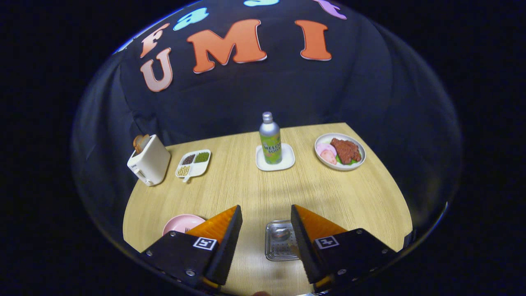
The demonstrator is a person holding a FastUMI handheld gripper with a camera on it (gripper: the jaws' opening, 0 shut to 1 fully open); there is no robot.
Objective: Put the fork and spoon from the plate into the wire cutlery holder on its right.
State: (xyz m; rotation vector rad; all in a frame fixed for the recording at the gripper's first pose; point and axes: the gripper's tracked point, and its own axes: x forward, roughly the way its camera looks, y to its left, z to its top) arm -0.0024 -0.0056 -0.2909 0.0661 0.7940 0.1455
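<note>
My gripper (266,209) hangs open above the near part of the wooden table (246,189), with nothing between its fingers. A pink plate (178,224) lies by the left finger, which hides part of it. Fork (188,229) tines show on the plate next to that finger; the rest of the fork is hidden. The metal cutlery holder (279,246) sits just inside the right finger, seen from above and partly covered by it. A spoon (282,234) bowl shows inside the holder.
Beyond the fingers stand a bottle (270,139) on a white square dish (287,162), a plate of meat (357,164) to its right, and a divided dish of beans (194,163) and a toaster (150,164) with bread to its left.
</note>
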